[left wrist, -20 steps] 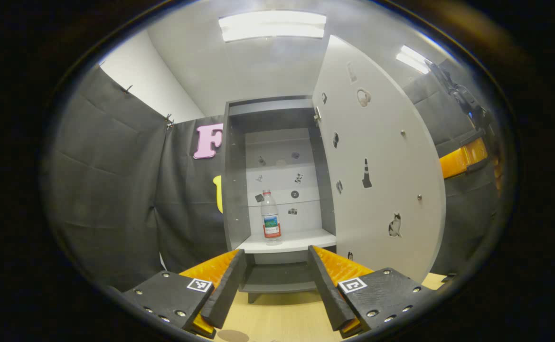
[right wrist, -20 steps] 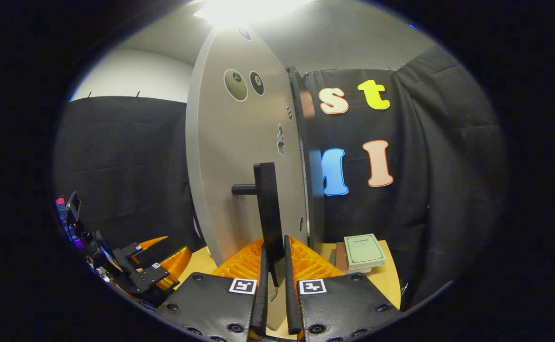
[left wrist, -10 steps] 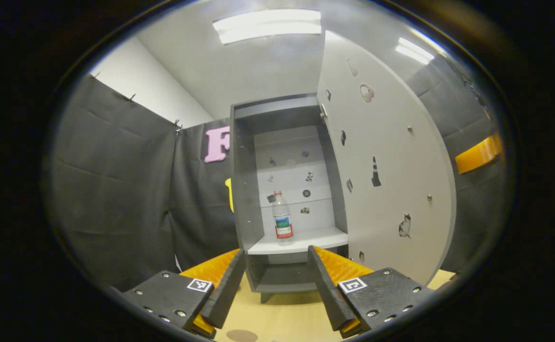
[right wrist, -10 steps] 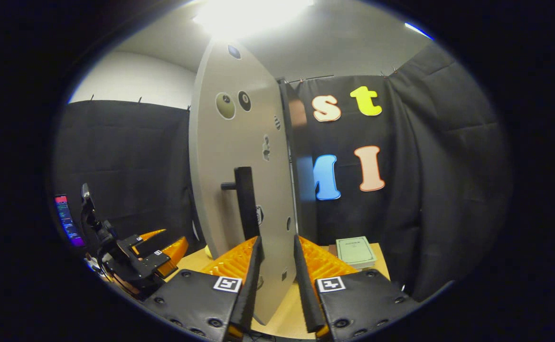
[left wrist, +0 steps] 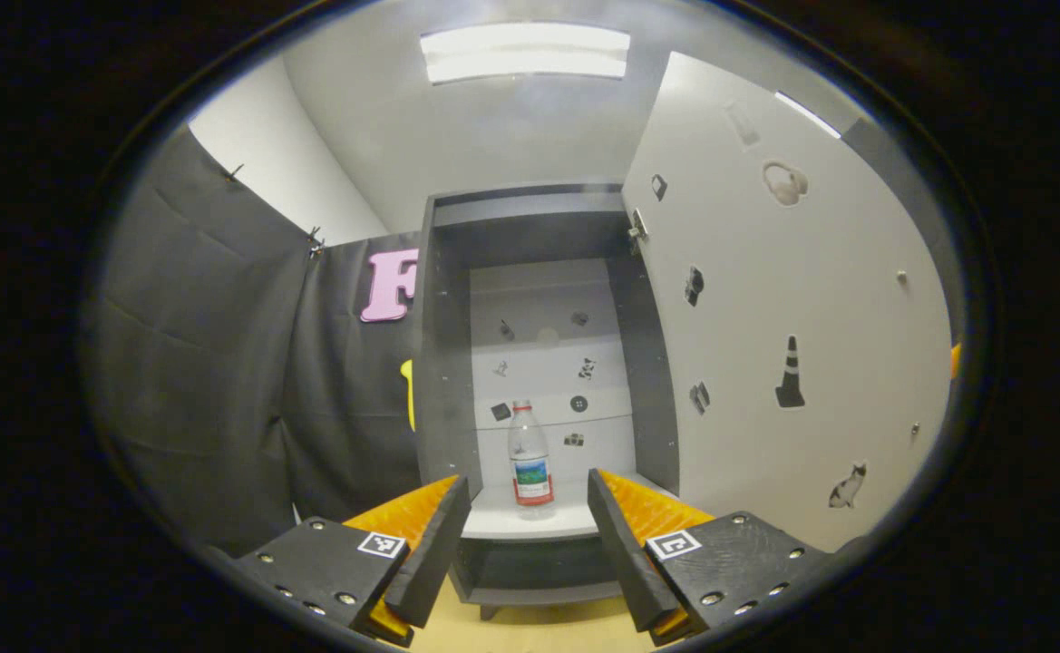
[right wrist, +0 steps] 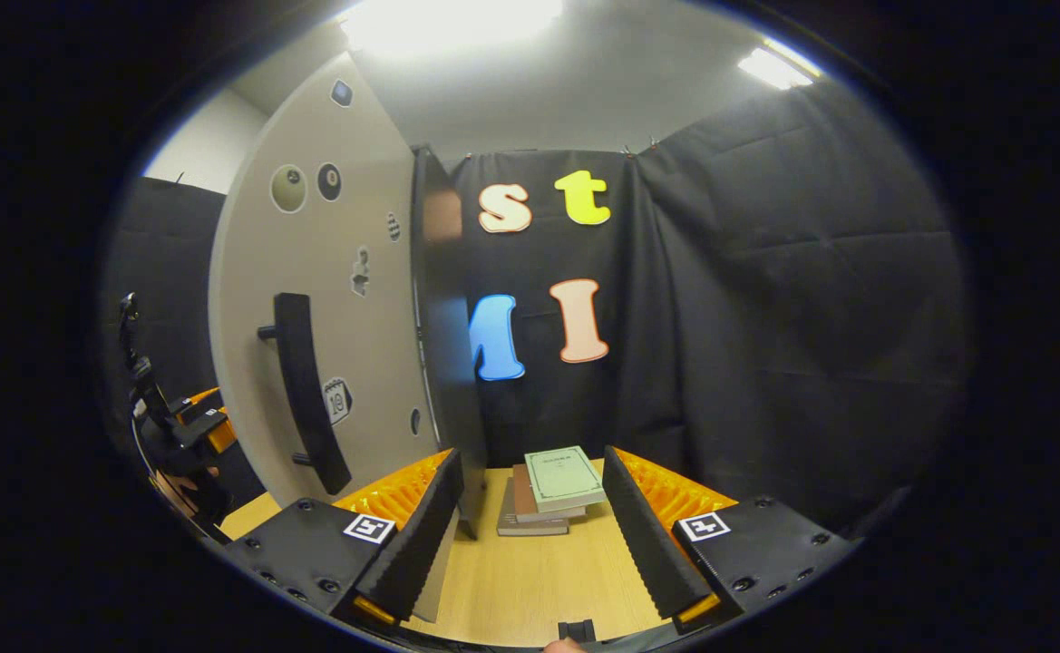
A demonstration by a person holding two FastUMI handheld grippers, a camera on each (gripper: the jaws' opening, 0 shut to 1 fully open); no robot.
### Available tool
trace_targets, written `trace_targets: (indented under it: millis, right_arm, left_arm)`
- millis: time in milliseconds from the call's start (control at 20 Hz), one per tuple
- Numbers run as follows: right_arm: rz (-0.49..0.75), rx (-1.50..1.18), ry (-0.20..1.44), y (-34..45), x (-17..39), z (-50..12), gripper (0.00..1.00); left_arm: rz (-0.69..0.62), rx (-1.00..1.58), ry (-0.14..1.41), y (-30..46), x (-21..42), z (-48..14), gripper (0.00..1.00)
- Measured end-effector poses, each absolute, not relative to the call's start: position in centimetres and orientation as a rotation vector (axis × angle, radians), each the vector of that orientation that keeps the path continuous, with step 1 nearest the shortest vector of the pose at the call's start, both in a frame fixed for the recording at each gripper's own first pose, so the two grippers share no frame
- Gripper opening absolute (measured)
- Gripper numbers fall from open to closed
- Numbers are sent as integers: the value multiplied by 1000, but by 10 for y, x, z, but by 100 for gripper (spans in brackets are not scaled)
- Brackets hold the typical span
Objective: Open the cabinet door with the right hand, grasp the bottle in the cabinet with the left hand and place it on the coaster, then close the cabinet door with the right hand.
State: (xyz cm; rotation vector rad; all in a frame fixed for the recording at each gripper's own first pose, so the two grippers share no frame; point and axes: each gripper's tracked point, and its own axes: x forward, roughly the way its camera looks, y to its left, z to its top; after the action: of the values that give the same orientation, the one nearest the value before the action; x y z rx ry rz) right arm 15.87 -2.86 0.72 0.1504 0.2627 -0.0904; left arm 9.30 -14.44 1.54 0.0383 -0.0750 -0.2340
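The cabinet (left wrist: 530, 227) stands ahead of the left gripper (left wrist: 520, 531) with its door (left wrist: 792, 299) swung open to the right, the bottle (left wrist: 530, 460) upright on the shelf between and beyond those wide-spread jaws, while the right gripper (right wrist: 530, 517), jaws wide and empty, frames stacked books (right wrist: 552, 490).

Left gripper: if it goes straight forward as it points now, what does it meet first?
Probably the bottle, upright on the cabinet shelf, straight ahead of the open left gripper. Nothing visible stands between; depth is unclear.

Clear plastic bottle (left wrist: 530, 458), matt cabinet (left wrist: 446, 363)
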Motion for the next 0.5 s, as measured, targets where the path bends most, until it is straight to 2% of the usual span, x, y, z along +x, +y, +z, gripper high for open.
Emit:
trace_targets:
  millis: [300, 350, 500]
  right_arm:
    - [-281, 138, 221, -47, 162, 13, 98]
    - [-301, 129, 220, -49, 162, 14, 98]
    - [-353, 105, 217, -53, 160, 14, 98]
  left_arm:
    - [-314, 6, -55, -151, 174, 3, 81]
    - [-322, -3, -49, -151, 187, 0, 79]
    - [-355, -35, -25, -156, 230, -15, 81]
